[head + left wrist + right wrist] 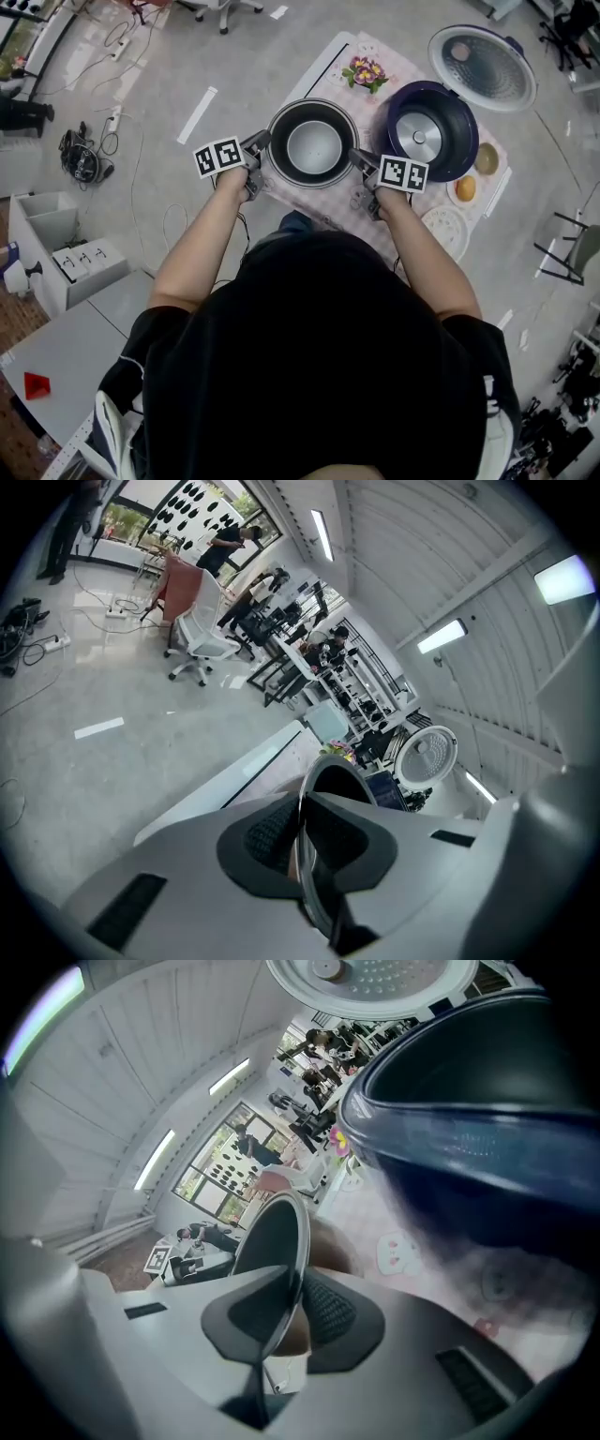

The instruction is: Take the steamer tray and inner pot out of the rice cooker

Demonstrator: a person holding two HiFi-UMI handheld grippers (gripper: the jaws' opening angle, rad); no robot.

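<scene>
The dark inner pot [313,143] with its silvery bottom hangs over the left part of the checked table, held by its rim on both sides. My left gripper [260,148] is shut on the pot's left rim [302,841]. My right gripper [361,161] is shut on the right rim [286,1312]. The navy rice cooker [432,129] stands to the right with its lid [482,67] swung open and its cavity without a pot; it fills the upper right of the right gripper view as the cooker body [478,1129]. A white steamer tray [447,228] lies at the table's right front.
A small flower pot [365,73] stands at the table's back. Two little bowls [466,188] sit right of the cooker. The table [330,211] has a pink checked cloth. A grey cabinet [66,253] and cables are on the floor to the left.
</scene>
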